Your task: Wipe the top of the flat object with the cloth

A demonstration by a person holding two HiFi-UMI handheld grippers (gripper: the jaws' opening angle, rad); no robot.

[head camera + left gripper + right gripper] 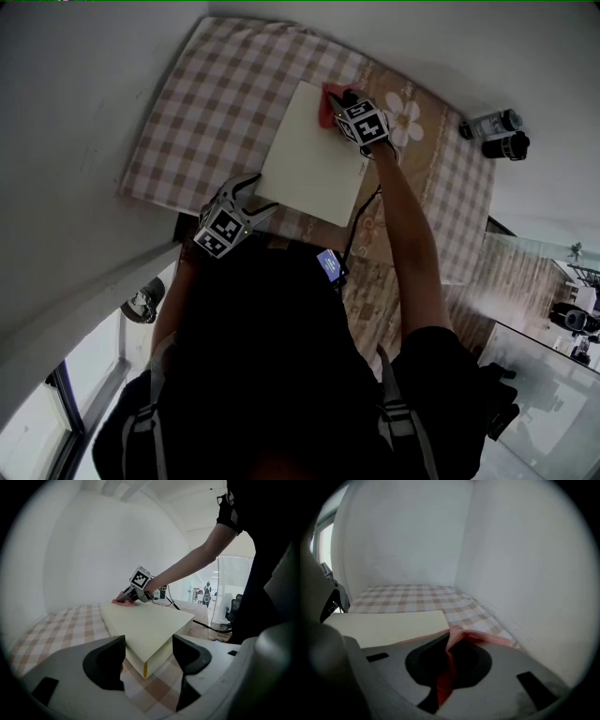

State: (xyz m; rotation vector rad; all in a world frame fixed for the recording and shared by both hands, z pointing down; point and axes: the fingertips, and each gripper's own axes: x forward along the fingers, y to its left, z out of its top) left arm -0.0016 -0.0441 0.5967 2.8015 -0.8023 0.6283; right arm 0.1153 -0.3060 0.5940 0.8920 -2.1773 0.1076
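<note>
A flat cream board (314, 155) lies on the checked tablecloth (206, 112). At its far corner sits the red cloth (331, 97), and my right gripper (342, 105) is shut on it; the cloth (449, 665) is pinched between the jaws and spreads over the board (389, 623) edge. My left gripper (251, 192) hovers at the board's near left corner, jaws open and holding nothing. In the left gripper view the board (145, 623) corner points between the open jaws of my left gripper (149, 660), with the right gripper (127, 596) and cloth (118, 602) at the far end.
White walls (84, 84) close in the table's left and far sides. Two dark cylinders (495, 136) stand at the far right corner. A black cable (361, 216) runs along the right arm over a flower print (405, 116). A small blue item (328, 264) lies near my body.
</note>
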